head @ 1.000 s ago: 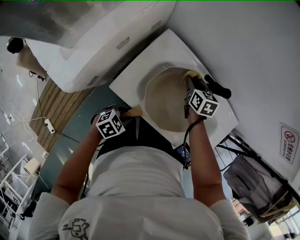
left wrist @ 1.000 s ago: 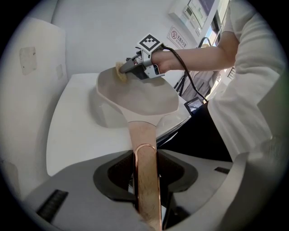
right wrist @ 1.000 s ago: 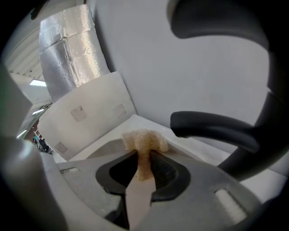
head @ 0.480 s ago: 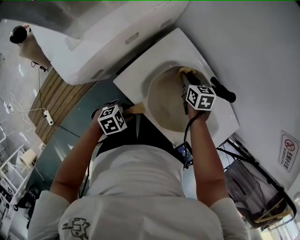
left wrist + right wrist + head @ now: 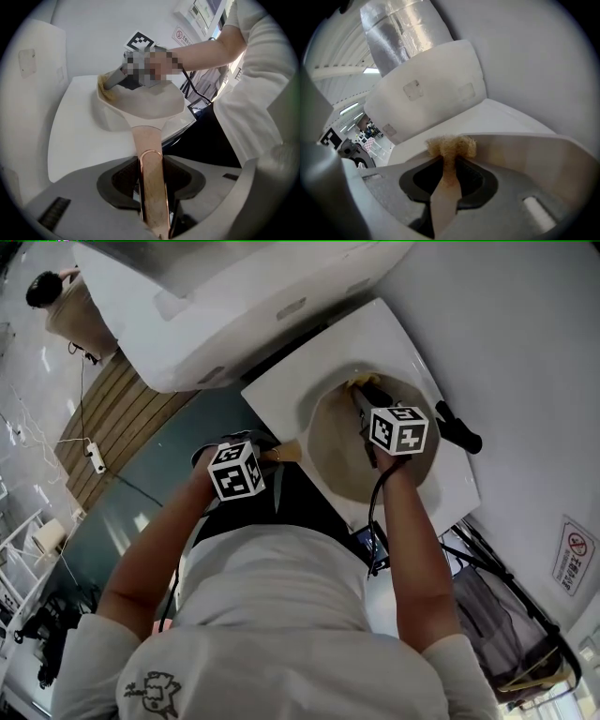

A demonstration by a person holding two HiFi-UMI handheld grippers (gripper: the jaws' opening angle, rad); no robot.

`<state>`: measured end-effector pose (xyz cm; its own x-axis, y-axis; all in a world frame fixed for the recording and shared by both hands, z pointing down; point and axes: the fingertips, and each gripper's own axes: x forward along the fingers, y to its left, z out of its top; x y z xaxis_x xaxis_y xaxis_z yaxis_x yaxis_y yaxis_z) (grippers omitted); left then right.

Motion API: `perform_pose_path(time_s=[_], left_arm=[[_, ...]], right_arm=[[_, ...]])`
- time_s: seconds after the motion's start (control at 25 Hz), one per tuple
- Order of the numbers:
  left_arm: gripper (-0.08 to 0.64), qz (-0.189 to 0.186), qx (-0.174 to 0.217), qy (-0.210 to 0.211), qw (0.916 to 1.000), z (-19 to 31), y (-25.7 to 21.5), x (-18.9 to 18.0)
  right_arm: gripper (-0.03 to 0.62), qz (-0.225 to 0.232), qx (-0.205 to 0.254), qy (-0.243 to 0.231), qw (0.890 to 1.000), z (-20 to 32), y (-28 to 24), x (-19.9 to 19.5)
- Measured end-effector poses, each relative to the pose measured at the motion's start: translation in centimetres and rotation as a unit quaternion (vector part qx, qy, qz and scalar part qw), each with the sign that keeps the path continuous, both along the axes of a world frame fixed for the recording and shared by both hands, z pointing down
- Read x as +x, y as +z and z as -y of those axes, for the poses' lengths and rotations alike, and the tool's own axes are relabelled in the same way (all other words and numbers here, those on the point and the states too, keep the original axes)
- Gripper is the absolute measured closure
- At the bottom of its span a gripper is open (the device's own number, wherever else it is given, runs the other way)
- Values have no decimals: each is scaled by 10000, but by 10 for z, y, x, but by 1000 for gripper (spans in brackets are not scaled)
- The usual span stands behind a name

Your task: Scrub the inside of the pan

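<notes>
A pan (image 5: 342, 451) with a cream inside sits on a white counter (image 5: 281, 390). Its copper-coloured handle (image 5: 286, 453) points toward me, and my left gripper (image 5: 272, 457) is shut on it. In the left gripper view the handle (image 5: 150, 154) runs between the jaws of the left gripper (image 5: 151, 187) up to the pan (image 5: 150, 101). My right gripper (image 5: 364, 395) reaches into the pan and is shut on a yellowish scrub pad (image 5: 359, 382). In the right gripper view the right gripper (image 5: 449, 173) presses the pad (image 5: 451, 146) against the pan's far inner wall (image 5: 534, 154).
A black handle-like object (image 5: 459, 432) lies on the counter right of the pan. A white range hood (image 5: 216, 306) hangs over the far side, and a grey wall (image 5: 506, 324) stands behind. A dark bag on a frame (image 5: 506, 615) stands at the lower right.
My right gripper has carried the scrub pad leftward along the pan's far wall, from its right side toward its middle. The left gripper has kept its hold on the handle.
</notes>
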<state>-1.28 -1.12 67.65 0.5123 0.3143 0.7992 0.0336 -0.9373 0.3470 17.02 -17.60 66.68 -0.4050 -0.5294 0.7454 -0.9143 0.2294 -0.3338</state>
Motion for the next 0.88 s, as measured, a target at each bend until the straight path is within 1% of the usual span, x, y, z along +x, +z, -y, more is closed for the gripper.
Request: perform_pose_path(time_s=[0.12, 0.28, 0.52, 0.64, 0.72, 0.8, 0.88], left_arm=[[401, -4, -10, 42, 10000, 0, 0, -1], [400, 6, -14, 67, 10000, -2, 0, -2], [400, 3, -55, 47, 10000, -3, 1, -2], [400, 13, -44, 43, 10000, -3, 1, -1], [400, 38, -71, 22, 10000, -4, 1, -1], [400, 71, -99, 25, 9999, -5, 1, -1], [400, 74, -96, 29, 9999, -5, 0, -1]], right_arm=[[503, 186, -177, -396, 9989, -8, 5, -25], [503, 459, -408, -973, 9934, -28, 9, -61], [505, 853, -715, -1431, 9834, -48, 11, -81], [508, 1060, -1004, -1700, 9746, -64, 12, -90], [508, 1277, -1245, -1813, 9671, -77, 12, -97], [508, 1600, -1520, -1803, 9585, -91, 12, -102], [509, 1921, -1821, -1783, 9477, -104, 11, -106]])
